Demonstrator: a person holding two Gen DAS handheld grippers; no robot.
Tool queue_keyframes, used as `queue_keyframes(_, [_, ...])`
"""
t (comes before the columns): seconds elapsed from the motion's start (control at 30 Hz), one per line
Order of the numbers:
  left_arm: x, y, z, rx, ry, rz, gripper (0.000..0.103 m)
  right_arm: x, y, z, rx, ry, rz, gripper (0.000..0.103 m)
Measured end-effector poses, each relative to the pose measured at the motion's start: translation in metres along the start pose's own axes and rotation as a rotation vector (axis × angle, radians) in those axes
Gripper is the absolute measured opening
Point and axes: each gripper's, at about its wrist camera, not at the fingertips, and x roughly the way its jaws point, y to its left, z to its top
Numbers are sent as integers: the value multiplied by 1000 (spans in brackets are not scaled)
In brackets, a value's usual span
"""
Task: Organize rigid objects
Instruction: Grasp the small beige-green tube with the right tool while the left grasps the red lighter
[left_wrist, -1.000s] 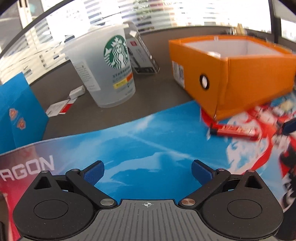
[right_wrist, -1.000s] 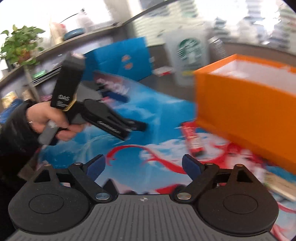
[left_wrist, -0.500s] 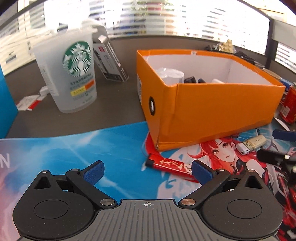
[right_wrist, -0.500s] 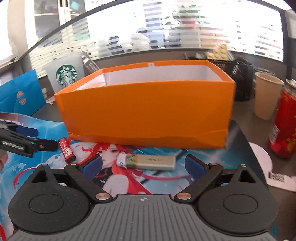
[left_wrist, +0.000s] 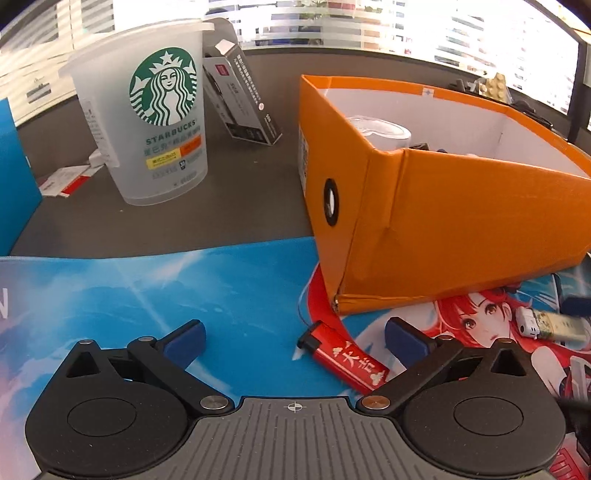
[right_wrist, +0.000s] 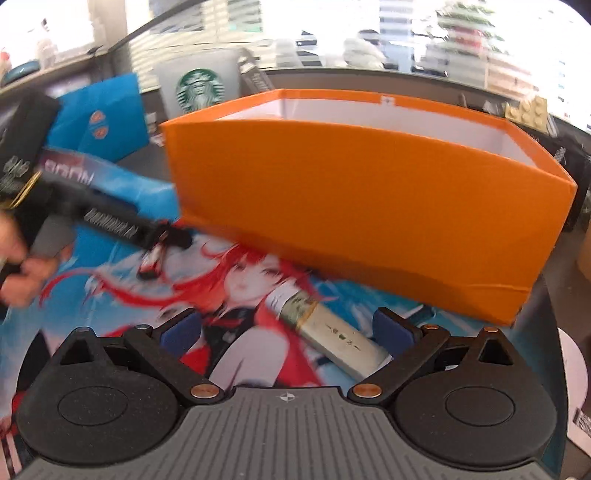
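An orange box (left_wrist: 461, 221) (right_wrist: 369, 206) stands open on the printed mat, with a clear round container (left_wrist: 384, 131) and small dark items inside. In front of its corner lies a red lighter (left_wrist: 347, 363) (right_wrist: 151, 264), between the fingers of my open left gripper (left_wrist: 295, 338) and close to the right finger. A beige and green lighter (right_wrist: 328, 332) (left_wrist: 554, 325) lies slantwise between the wide fingers of my open right gripper (right_wrist: 286, 330); no pad presses on it. The right wrist view, which is blurred, shows the left gripper (right_wrist: 173, 236) over the red lighter.
A frosted Starbucks cup (left_wrist: 159, 122) and a leaning black carton (left_wrist: 240, 99) stand left of the box on the grey desk. A blue paper bag (right_wrist: 99, 122) is at the far left. The blue anime mat (left_wrist: 184, 288) covers the near desk. A person's hand (right_wrist: 22, 266) holds the left gripper.
My left gripper has moved right until the red lighter lies between its fingers. My right gripper has swung round to face the box and closed in over the beige lighter.
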Motion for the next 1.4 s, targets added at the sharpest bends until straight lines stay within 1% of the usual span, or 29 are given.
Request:
queue_keyframes(0.17, [-10, 7, -8, 10, 12, -7, 103, -19, 23, -13, -21, 21, 39, 100])
queue_keyframes(0.23, [-16, 11, -13, 14, 17, -13, 103, -24, 28, -18, -23, 20, 37, 100])
queue_keyframes(0.37, [-20, 11, -15, 8, 23, -9, 103, -18, 33, -16, -34, -4, -66, 98])
queue_keyframes(0.4, [-21, 11, -15, 6, 22, -7, 103, -15, 31, -14, -16, 7, -77, 98])
queue_keyframes(0.47, [-22, 9, -18, 13, 9, -17, 103, -12, 27, -10, 22, -2, -91, 97])
queue_keyframes(0.53, [-26, 7, -23, 20, -10, -27, 101, -10, 25, -10, 31, 4, -121, 97])
queue_keyframes(0.63, [-32, 3, -28, 32, -41, -39, 90, -8, 25, -10, 17, 11, -119, 100])
queue_keyframes(0.7, [-35, 0, -29, 40, -54, -50, 76, -8, 24, -9, 18, 12, -120, 100])
queue_keyframes(0.73, [-37, -2, -30, 47, -62, -56, 72, -7, 24, -9, 19, 13, -121, 100])
queue_keyframes(0.8, [-40, -5, -31, 55, -73, -66, 58, -7, 24, -8, 28, 12, -131, 98])
queue_keyframes(0.83, [-41, -6, -32, 58, -78, -70, 54, -6, 25, -7, 31, 12, -137, 91])
queue_keyframes(0.87, [-43, -7, -32, 59, -83, -71, 46, -8, 25, -7, 34, 10, -141, 76])
queue_keyframes(0.9, [-44, -8, -33, 58, -85, -72, 37, -10, 25, -6, 36, 7, -147, 68])
queue_keyframes(0.93, [-45, -7, -33, 52, -87, -72, 32, -11, 24, -5, 38, 6, -151, 55])
queue_keyframes(0.97, [-46, -6, -33, 45, -88, -72, 18, -12, 23, -4, 41, 9, -155, 50])
queue_keyframes(1.0, [-47, -4, -34, 31, -89, -76, 16, -12, 22, -4, 43, 11, -157, 48])
queue_keyframes(1.07, [-48, 3, -36, -13, -91, -114, 16, -14, 22, -5, 42, 12, -167, 41])
queue_keyframes(1.1, [-49, 5, -36, -16, -91, -121, 16, -14, 23, -5, 37, 14, -168, 38])
queue_keyframes(1.13, [-51, 5, -37, -17, -90, -123, 16, -15, 25, -5, 33, 14, -166, 28])
queue_keyframes(1.17, [-52, 5, -38, -20, -87, -127, 16, -15, 28, -5, 28, 14, -168, 22])
queue_keyframes(1.27, [-57, 5, -42, -21, -77, -141, 16, -15, 45, -8, -36, 9, -217, 21])
queue_keyframes(1.33, [-60, 7, -44, -34, -66, -166, 16, -16, 50, -9, -35, -1, -208, 21])
queue_keyframes(1.4, [-64, 8, -47, -32, -67, -165, 16, -18, 51, -11, -14, -19, -206, 21])
